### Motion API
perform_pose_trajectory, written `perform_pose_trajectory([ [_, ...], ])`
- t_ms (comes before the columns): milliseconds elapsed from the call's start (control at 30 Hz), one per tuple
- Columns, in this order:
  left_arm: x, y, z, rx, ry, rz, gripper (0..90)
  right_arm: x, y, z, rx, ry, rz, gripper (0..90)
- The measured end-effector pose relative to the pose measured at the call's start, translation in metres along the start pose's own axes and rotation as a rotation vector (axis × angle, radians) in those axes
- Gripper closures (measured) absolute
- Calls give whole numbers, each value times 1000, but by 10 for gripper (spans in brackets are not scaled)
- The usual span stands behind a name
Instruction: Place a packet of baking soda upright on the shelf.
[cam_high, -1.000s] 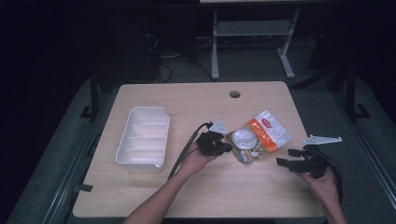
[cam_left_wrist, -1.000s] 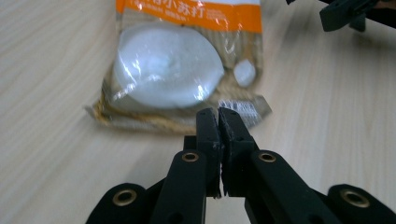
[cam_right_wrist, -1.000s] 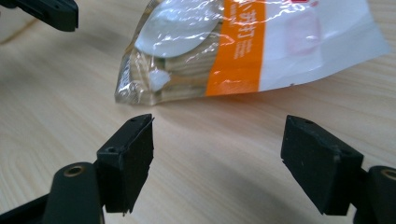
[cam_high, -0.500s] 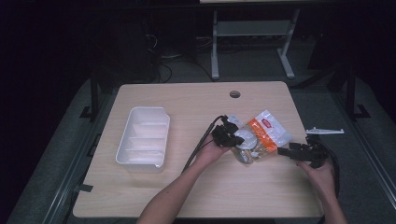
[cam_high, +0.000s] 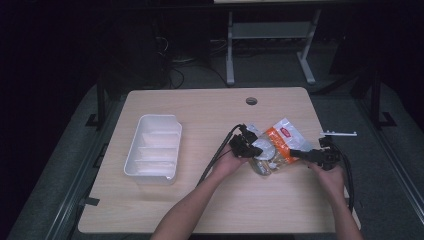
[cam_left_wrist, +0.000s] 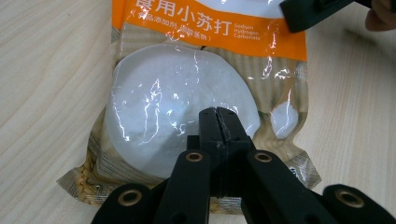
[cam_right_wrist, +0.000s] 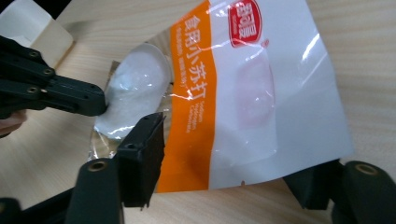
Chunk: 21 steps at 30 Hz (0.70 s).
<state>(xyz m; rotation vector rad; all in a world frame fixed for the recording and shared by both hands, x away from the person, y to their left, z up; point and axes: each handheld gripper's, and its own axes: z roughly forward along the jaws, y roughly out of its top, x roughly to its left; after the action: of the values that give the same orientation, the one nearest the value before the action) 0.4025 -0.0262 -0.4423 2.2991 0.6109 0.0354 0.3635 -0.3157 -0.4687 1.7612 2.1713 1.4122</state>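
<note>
A clear and orange bag of white powder (cam_high: 276, 146) lies on the wooden table (cam_high: 200, 115), right of centre. My left gripper (cam_high: 251, 149) is shut, its tips (cam_left_wrist: 218, 116) resting on the bag (cam_left_wrist: 187, 88) over the white lump; whether they pinch the film I cannot tell. My right gripper (cam_high: 296, 154) comes in from the bag's right side. It stands open (cam_right_wrist: 229, 175), and the bag's near edge (cam_right_wrist: 243, 102) lies between its spread jaws. The left gripper's closed tip (cam_right_wrist: 93, 103) touches the powder lump in the right gripper view.
A white tray (cam_high: 152, 149) with several compartments stands on the table's left half, its corner (cam_right_wrist: 28, 23) also visible in the right gripper view. A cable hole (cam_high: 251, 101) sits near the far edge. A white bar (cam_high: 339, 133) juts out at the table's right edge.
My left gripper has moved right onto the bag's left end. My right gripper has moved left up to the bag's right edge.
</note>
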Motion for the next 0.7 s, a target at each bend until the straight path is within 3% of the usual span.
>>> perform_pose_trajectory([
  [100,-1,0,0,-2,6,3,898,-1,-1,4,15,15,6,444],
  [133,-1,0,0,-2,8,5,895,1,-2,7,17,13,-4,503],
  [300,-2,-1,0,-4,5,7,866,4,-1,9,-22,9,-5,618],
  [400,-4,0,-1,-3,6,24,813,3,-1,10,-30,22,2,738],
  [700,6,-11,-23,-44,-1,-20,647,25,7,3,-49,1,-125,889],
])
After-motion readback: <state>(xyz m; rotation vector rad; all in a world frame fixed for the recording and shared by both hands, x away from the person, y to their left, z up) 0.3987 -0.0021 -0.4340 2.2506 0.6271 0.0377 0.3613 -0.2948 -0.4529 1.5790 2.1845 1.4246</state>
